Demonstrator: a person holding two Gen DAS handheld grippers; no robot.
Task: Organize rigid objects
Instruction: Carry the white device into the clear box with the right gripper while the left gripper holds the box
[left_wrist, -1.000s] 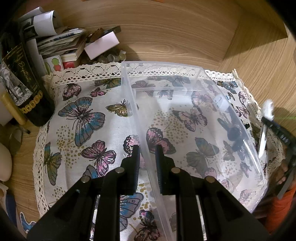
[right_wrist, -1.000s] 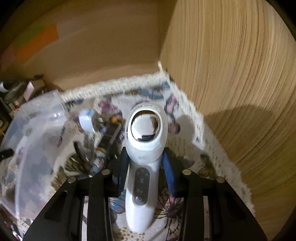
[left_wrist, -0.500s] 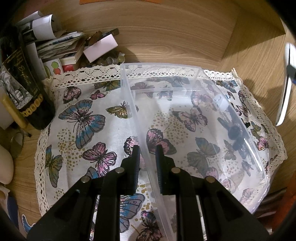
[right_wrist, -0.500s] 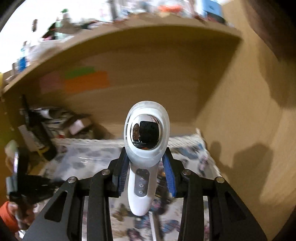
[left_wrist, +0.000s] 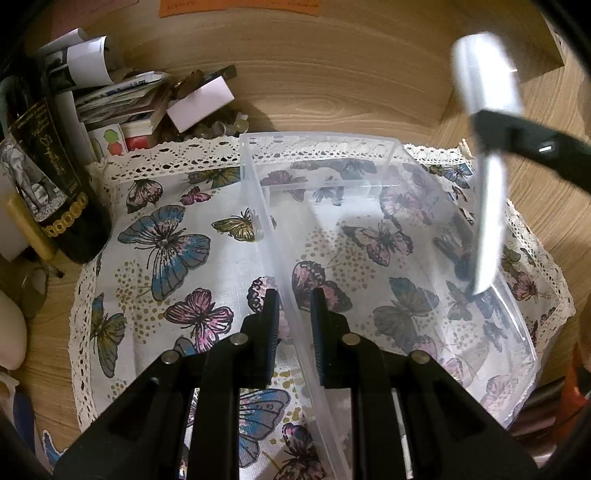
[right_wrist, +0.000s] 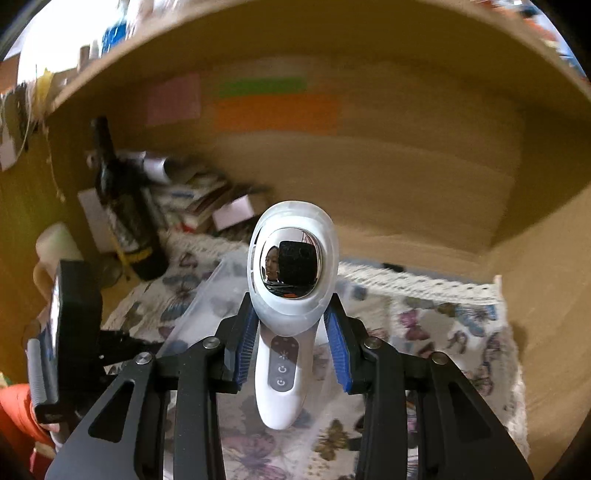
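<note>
A clear plastic bin (left_wrist: 388, 236) sits on a butterfly-print cloth (left_wrist: 162, 243). My left gripper (left_wrist: 293, 295) is shut on the bin's left wall near its front corner. My right gripper (right_wrist: 291, 325) is shut on a white handheld device (right_wrist: 291, 280) with a mirrored round head and buttons on its handle, held in the air above the cloth. In the left wrist view the device (left_wrist: 487, 184) hangs over the bin's right side, blurred. The bin also shows in the right wrist view (right_wrist: 207, 299), low and to the left of the device.
A dark bottle (left_wrist: 48, 177), stacked papers and small boxes (left_wrist: 147, 103) crowd the back left corner. Wooden walls (left_wrist: 332, 74) close in behind and on the right. The left gripper's body (right_wrist: 74, 325) shows at the left of the right wrist view.
My right gripper has lifted the white device from the cloth and carried it left, to above the bin's right side. The left gripper has held still on the bin wall.
</note>
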